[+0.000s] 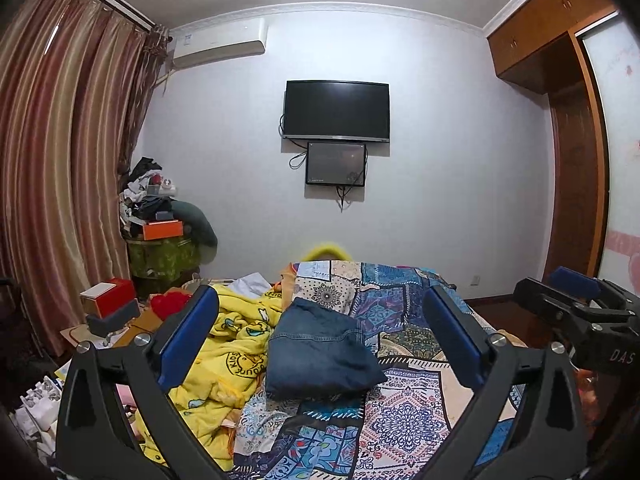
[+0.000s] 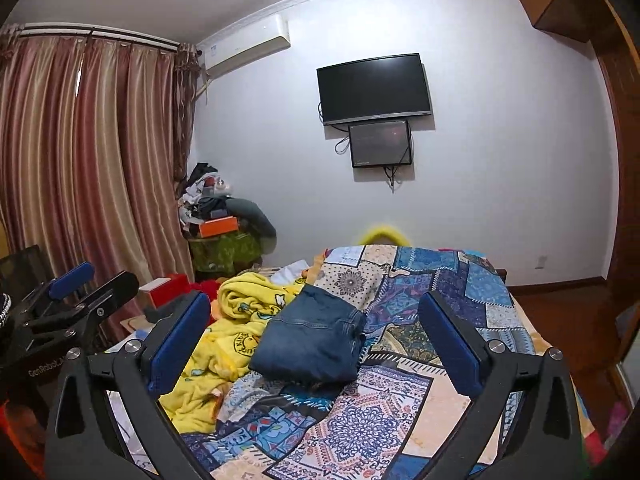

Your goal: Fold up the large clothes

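A pair of dark blue jeans (image 1: 320, 352), folded into a compact bundle, lies on the patchwork bedspread (image 1: 400, 416); it also shows in the right wrist view (image 2: 312, 344). My left gripper (image 1: 320, 332) is open and empty, held above and short of the jeans. My right gripper (image 2: 316, 328) is also open and empty, level with the left one. The right gripper shows at the right edge of the left wrist view (image 1: 580, 312), and the left gripper at the left edge of the right wrist view (image 2: 68, 304).
A crumpled yellow blanket (image 1: 224, 360) lies left of the jeans. Boxes and clutter (image 1: 112, 304) crowd the floor on the left by the curtains (image 1: 60, 160). A TV (image 1: 336, 110) hangs on the far wall. A wooden wardrobe (image 1: 576, 160) stands right.
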### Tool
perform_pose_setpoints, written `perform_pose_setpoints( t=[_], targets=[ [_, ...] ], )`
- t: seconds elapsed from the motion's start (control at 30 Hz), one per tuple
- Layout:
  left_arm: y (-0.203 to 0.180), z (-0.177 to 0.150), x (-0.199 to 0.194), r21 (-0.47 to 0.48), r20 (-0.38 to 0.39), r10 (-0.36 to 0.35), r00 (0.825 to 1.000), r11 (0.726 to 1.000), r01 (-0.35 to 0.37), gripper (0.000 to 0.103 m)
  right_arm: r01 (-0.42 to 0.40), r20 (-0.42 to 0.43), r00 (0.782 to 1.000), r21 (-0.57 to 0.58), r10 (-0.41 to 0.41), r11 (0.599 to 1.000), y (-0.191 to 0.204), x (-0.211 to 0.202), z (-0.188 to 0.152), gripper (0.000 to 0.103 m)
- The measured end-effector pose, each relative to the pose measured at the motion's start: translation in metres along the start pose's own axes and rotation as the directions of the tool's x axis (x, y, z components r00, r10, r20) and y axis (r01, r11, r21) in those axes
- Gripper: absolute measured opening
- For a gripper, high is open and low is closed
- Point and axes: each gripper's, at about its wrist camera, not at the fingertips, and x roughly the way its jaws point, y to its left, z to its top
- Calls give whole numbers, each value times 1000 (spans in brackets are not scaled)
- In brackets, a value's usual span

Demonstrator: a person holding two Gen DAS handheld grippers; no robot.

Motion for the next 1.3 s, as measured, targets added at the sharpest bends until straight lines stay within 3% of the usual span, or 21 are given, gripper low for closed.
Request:
perform_pose_setpoints(
  t=[1.3],
  targets=[
    [-1,-8,12,12,-43,-10,999,1000,10,102,39,-37,999,-14,-39,999,1,-2,-4,103]
  ],
)
